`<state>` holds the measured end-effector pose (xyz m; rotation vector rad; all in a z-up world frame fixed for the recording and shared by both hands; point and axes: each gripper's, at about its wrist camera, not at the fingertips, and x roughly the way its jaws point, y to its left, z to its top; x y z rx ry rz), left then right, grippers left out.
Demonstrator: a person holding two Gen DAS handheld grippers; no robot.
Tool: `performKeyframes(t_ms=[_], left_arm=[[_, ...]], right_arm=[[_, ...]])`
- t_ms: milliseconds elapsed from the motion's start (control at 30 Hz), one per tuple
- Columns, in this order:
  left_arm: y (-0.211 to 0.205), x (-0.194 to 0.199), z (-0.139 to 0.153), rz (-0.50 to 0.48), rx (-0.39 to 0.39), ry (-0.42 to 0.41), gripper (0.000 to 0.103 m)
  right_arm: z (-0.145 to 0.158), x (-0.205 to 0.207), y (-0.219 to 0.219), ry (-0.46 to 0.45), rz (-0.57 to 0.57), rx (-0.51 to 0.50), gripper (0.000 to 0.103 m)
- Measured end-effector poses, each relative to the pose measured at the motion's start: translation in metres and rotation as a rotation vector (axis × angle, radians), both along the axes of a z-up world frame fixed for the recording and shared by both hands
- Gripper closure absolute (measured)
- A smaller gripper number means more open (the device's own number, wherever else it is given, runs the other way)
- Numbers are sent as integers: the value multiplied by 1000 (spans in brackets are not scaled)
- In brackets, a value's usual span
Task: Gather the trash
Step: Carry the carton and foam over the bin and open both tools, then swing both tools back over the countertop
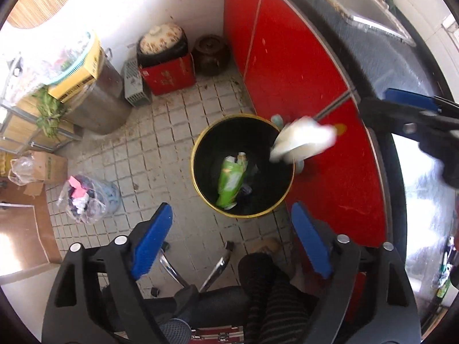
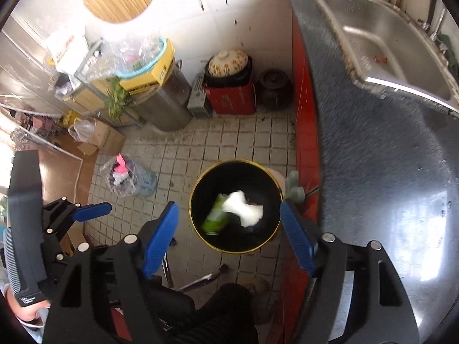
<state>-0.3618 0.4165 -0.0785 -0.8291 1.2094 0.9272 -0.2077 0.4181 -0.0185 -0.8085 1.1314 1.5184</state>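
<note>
Your right gripper (image 2: 229, 238) hangs over the black, gold-rimmed waste bin (image 2: 198, 192) at the centre of its view, fingers spread wide with nothing between them. A crumpled white paper wad (image 2: 242, 207) shows blurred against the bin's mouth, touching neither finger; it looks to be dropping in. In the left wrist view that same wad (image 1: 301, 140) sits at the bin's right rim (image 1: 198, 143), just below and left of the right gripper's blue pad at the frame's right edge.

Your left gripper (image 1: 229, 243) is also spread and empty, low in its own view, pointing down at the tiled floor (image 1: 172, 132) just in front of the bin.

Inside the bin lies a green snack wrapper (image 1: 231, 180) with a few smaller scraps beside it, so I judge at least one piece of trash is already collected and the wad is the piece now going in. It is not settled yet, and from the left view it is close enough to the rim that it might catch there.

What is left is hard to say. A clear plastic bag of mixed scraps (image 1: 86, 197) sits on the floor at centre left, well apart from the bin; I cannot tell whether it is yours to gather. Loose dirt specks the tiles near the red cabinet (image 1: 287, 66), too fine for fingers.
</note>
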Motion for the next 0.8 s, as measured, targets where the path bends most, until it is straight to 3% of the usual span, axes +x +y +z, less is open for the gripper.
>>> performKeyframes(t_ms=[200,333,500,567,800], left_arm=[[-2,29,34,-27,60,-20,19],[-18,83,55,-138,111,-42,19],[-59,171,70,-353,142,-72,17],[-86,208,74,-454,145,-83,17],[-191,310,81,-778,153,-112,13]], right_arm=[[58,65,-50,-44,-160,142,6],[71,142,-128,-70,-377,185,6],[71,249,-265,-129,-680,132,6],[74,284,-339,-171,-817,112,6],[67,335,-578,-247,-1228,32,6]])
